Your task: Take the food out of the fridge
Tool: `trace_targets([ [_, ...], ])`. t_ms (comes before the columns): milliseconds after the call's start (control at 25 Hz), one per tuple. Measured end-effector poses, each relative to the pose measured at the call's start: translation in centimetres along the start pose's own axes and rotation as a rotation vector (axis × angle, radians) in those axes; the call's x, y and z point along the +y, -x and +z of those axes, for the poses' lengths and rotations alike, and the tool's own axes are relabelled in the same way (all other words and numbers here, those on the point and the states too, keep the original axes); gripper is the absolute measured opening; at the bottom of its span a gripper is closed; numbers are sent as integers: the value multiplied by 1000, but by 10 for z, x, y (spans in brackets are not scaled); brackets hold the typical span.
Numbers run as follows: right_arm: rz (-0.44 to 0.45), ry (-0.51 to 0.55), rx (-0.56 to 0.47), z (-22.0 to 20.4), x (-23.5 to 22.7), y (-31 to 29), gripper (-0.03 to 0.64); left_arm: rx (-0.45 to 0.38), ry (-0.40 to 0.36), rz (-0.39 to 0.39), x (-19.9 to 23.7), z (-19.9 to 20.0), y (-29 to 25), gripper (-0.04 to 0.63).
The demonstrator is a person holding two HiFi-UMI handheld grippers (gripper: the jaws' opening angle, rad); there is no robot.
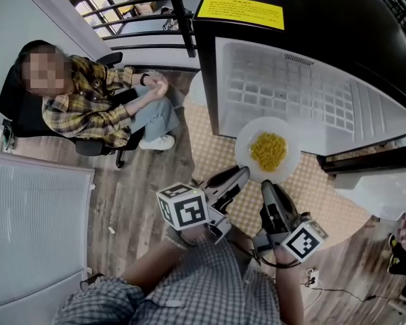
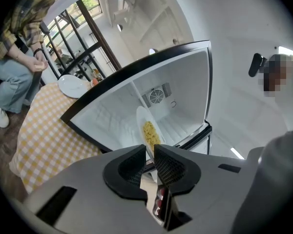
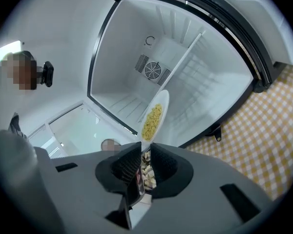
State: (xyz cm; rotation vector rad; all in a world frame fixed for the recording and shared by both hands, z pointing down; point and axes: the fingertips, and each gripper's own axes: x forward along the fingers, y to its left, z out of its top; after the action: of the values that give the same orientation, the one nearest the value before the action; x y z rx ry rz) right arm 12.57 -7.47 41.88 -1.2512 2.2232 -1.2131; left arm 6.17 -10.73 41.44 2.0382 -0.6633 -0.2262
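Plate (image 1: pixel 267 151) of yellow food sits just ahead of both tongs, before the open fridge (image 1: pixel 311 93). Left tongs (image 1: pixel 242 173) and right tongs (image 1: pixel 268 185) each pinch its near rim. We judge it stiff, breakable and slippery, so we should hold it level.

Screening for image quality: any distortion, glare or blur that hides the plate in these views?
Head view: sharp; the fridge edges bow from the wide lens, plate readable. Left gripper view: dark rounded corners, window bright at upper left, plate edge-on. Right gripper view: same dark corners; bright fridge interior keeps detail.
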Motion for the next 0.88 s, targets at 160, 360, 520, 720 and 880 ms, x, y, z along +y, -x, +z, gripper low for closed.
trace_targets([
  [160,-14,-19,11,-16,-6,7,50,43,6,9,7,-15,7,54],
  [360,-52,-46,48,-38,-21,8,50,87,50,50,30,-38,11,57],
  [520,-88,-71,89,-57,-38,9,50,131,63,105,50,-56,12,57],
  [720,-137,-111,141,-79,-56,6,50,179,97,155,75,-72,15,58],
  [880,-153,-168,177,-96,-70,-1,51,208,145,196,98,-81,18,60],
])
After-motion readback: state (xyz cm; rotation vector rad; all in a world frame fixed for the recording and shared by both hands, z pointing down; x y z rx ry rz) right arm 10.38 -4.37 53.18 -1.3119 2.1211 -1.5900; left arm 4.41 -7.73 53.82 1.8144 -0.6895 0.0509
